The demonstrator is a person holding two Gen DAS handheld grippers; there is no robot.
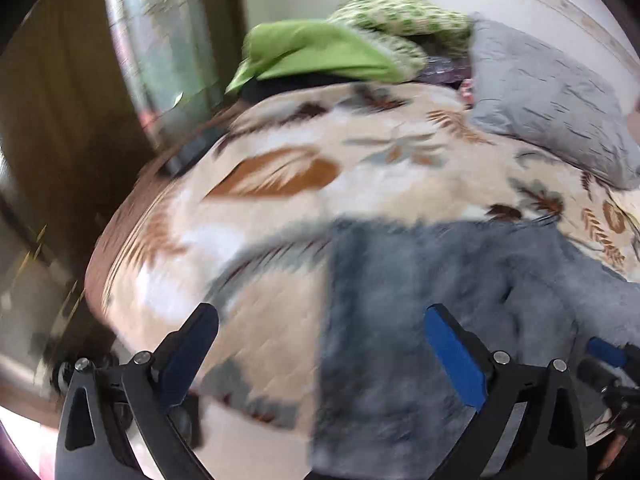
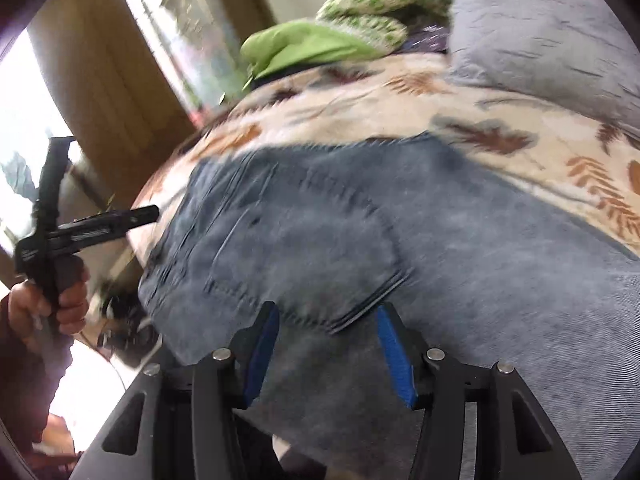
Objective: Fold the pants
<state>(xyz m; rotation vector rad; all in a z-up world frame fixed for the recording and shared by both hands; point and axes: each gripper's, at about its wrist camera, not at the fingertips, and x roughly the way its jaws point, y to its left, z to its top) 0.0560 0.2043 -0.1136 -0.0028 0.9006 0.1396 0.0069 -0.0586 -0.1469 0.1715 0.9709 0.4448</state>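
Grey-blue denim pants [image 2: 360, 232] lie spread on a bed with a leaf-patterned cover [image 2: 400, 104]; a back pocket [image 2: 304, 256] faces up. My right gripper [image 2: 328, 344] is open, its blue pads just above the pocket's lower edge, holding nothing. My left gripper [image 1: 320, 344] is open wide over the left edge of the pants [image 1: 420, 320], holding nothing. The left gripper also shows in the right wrist view [image 2: 100, 216] at the far left, held in a hand beyond the bed edge. Both views are motion-blurred.
A green cloth [image 1: 320, 52] and a green-spotted blanket [image 1: 400, 16] lie at the bed's far end. A grey pillow [image 1: 552, 100] lies at the far right. A brown curtain [image 1: 60, 128] and a window [image 1: 172, 40] stand to the left.
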